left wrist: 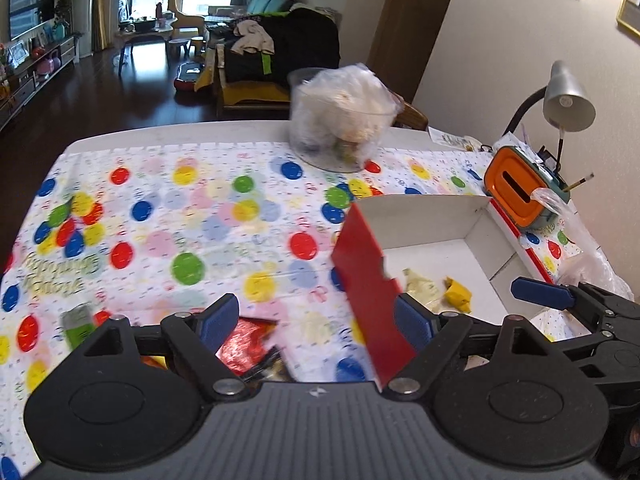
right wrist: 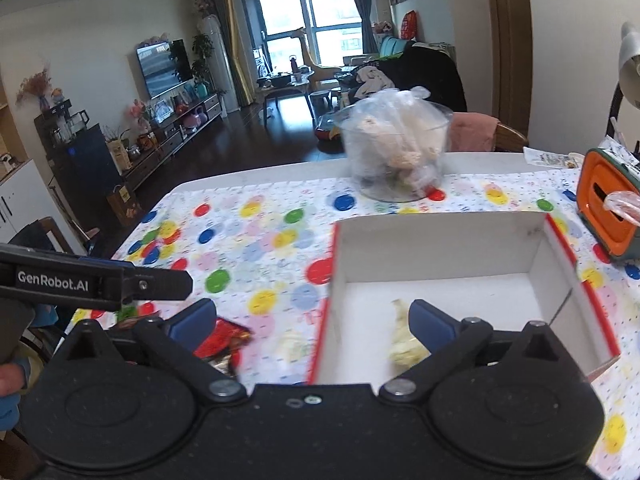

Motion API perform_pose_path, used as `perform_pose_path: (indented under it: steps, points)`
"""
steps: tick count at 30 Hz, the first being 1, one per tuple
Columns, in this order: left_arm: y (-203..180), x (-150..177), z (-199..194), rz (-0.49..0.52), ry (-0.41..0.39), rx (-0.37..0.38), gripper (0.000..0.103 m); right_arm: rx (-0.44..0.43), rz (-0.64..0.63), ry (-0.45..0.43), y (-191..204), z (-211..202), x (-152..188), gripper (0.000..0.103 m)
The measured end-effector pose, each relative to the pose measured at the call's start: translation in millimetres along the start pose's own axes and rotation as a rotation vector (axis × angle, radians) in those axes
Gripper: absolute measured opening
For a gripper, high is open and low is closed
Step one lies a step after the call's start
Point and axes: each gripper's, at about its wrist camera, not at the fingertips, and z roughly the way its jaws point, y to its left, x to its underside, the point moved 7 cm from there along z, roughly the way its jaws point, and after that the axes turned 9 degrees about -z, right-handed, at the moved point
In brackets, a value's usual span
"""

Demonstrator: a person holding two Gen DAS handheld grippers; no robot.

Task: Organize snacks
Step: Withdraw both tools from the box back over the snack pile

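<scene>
On table (left wrist: 224, 132): balloon-print cloth (left wrist: 208, 216), box (right wrist: 440, 248).

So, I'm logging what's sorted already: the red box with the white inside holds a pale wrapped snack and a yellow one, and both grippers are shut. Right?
Not quite. The red box does hold a pale wrapped snack and a yellow one, but both grippers are open: the left gripper in the left wrist view and the right gripper in the right wrist view stand wide, gripping nothing.
</scene>
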Motion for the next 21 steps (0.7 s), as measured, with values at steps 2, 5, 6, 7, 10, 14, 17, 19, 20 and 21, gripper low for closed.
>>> perform_pose_path:
  steps: [2,5,6,7,10,14,17,19,20,21]
  points:
    - [14.3,3.6,-11.0,-0.006,-0.010,0.005,0.093,-0.002,0.001,0.006,14.2,0.7,1.5,0.103]
    - [37.3,8.5,-28.1,-0.016,-0.041,-0.003,0.100,-0.008,0.011,0.015,36.4,1.0,5.2,0.103]
    - [44.8,10.5,-33.7,-0.019,-0.047,-0.004,0.100,-0.008,0.017,0.022,44.5,1.6,6.4,0.103]
    - [51.9,12.1,-38.5,-0.023,-0.051,-0.005,0.100,-0.010,0.020,0.026,50.8,2.3,7.5,0.103]
    - [73.1,17.5,-50.1,-0.035,-0.059,-0.008,0.100,-0.011,0.030,0.038,69.0,4.6,11.2,0.103]
    - [100.0,25.7,-60.4,-0.053,-0.050,-0.004,0.103,-0.014,0.023,0.045,92.4,7.2,16.5,0.103]
    - [117.8,31.0,-65.4,-0.065,-0.046,-0.013,0.103,-0.009,0.009,0.053,107.1,12.1,20.8,0.103]
    - [128.8,35.2,-66.1,-0.072,-0.035,-0.017,0.103,-0.009,0.000,0.063,116.0,15.8,24.2,0.103]
    - [133.7,37.3,-66.0,-0.077,-0.028,-0.020,0.103,-0.013,-0.002,0.071,120.4,18.1,26.2,0.103]
    - [138.4,39.6,-65.7,-0.081,-0.023,-0.022,0.103,-0.020,-0.007,0.078,123.8,19.8,27.7,0.103]
